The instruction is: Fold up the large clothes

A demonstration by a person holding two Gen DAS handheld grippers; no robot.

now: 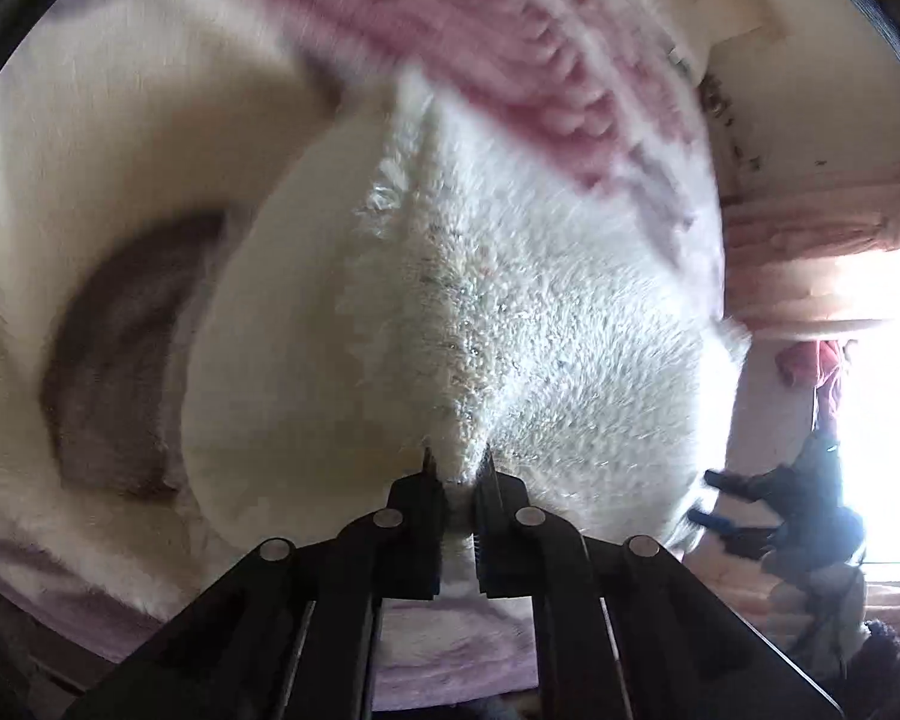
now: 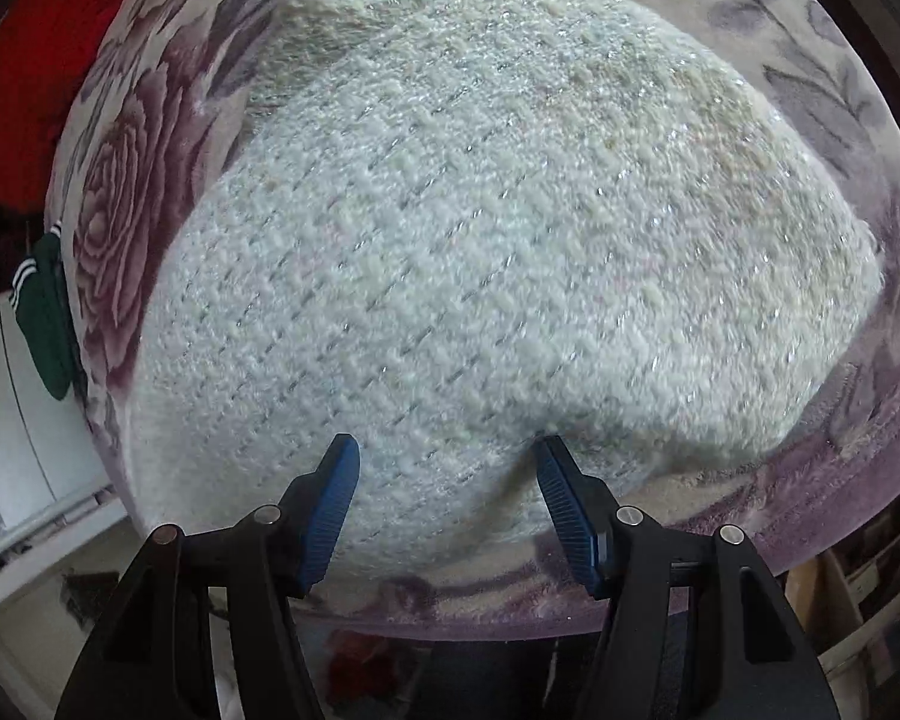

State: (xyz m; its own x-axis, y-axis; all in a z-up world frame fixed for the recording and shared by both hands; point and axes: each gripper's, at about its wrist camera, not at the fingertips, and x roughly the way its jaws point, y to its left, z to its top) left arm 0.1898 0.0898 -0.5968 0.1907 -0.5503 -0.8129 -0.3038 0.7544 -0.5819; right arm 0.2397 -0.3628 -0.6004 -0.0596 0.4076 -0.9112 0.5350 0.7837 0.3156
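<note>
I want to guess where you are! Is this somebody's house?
Probably a home, likely a bedroom. A fuzzy white garment lies on a plush rose-patterned blanket, which looks like bedding, and pink curtains hang beside a bright window.

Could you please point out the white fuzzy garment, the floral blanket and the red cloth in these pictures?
white fuzzy garment [image 2: 480, 240]: right wrist view, middle of its knitted surface.
floral blanket [image 2: 120, 192]: right wrist view, the rose print left of the garment.
red cloth [image 2: 36, 72]: right wrist view, upper left, its visible middle.
</note>
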